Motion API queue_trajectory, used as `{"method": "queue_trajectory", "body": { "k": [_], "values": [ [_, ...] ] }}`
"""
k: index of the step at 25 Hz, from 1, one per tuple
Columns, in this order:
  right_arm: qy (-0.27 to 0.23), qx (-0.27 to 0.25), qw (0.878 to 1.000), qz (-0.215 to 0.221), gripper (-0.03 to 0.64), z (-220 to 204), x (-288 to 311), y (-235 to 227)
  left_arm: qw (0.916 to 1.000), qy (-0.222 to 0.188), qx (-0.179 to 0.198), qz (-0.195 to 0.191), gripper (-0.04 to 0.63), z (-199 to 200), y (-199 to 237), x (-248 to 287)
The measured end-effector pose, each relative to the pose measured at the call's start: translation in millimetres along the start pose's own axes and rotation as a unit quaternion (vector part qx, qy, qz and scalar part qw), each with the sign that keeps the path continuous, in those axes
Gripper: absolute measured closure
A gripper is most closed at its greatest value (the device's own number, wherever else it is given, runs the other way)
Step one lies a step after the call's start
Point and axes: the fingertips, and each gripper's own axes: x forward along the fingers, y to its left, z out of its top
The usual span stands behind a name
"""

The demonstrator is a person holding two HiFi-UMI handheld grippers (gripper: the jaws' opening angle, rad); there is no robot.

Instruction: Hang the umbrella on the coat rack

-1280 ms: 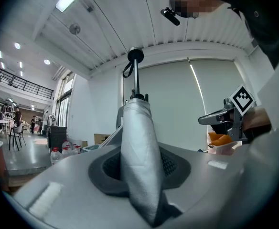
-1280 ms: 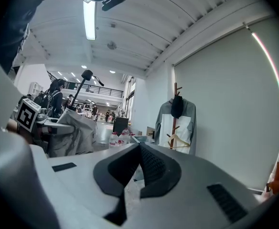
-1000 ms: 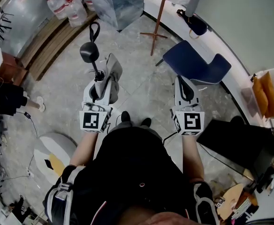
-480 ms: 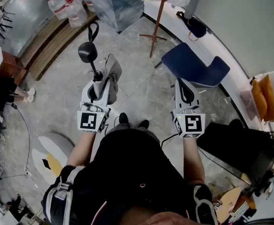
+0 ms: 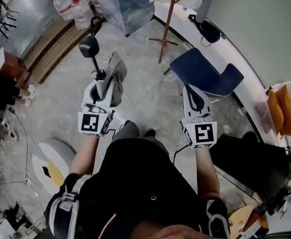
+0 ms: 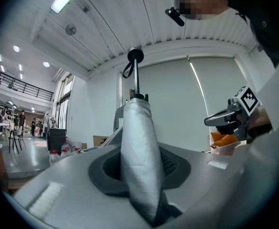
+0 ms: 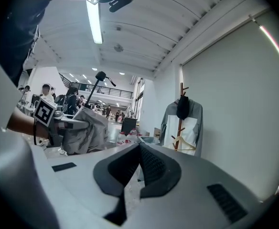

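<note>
Both grippers shifted forward toward the coat rack [image 5: 166, 24], left gripper [image 5: 105, 81] pinching the folded grey umbrella [image 5: 114, 73], its black handle [image 5: 88, 46] uppermost, right gripper [image 5: 191, 94] with 2 jaws pressed together on nothing, blue chair [image 5: 205, 73] just ahead of it

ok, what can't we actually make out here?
- Coat rack top: cut off by the head view's upper edge; in the right gripper view a jacket hides most of its pegs.
- Umbrella lower end: left gripper view, hidden down between the left tongs.
- Bottles: head view, labels too small to read.
</note>
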Motion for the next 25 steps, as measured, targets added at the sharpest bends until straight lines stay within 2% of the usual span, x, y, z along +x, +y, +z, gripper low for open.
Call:
{"method": "queue_trajectory", "body": {
  "k": [7,12,25],
  "values": [
    [0.000,0.005,1.000,0.002,0.615,-0.8,12.0,-12.6,0.9998,-0.002,0.006,-0.019,0.491,1.5,4.5,34.0],
    [-0.003,0.007,1.000,-0.010,0.615,2.9,38.8,-18.3,0.9992,-0.008,0.005,-0.040,0.491,-5.3,24.1,68.6],
    [0.008,0.011,0.998,-0.055,0.615,22.9,195.3,-47.7,0.9930,-0.023,0.011,-0.116,0.491,-22.3,120.7,199.5]
  ]
}}
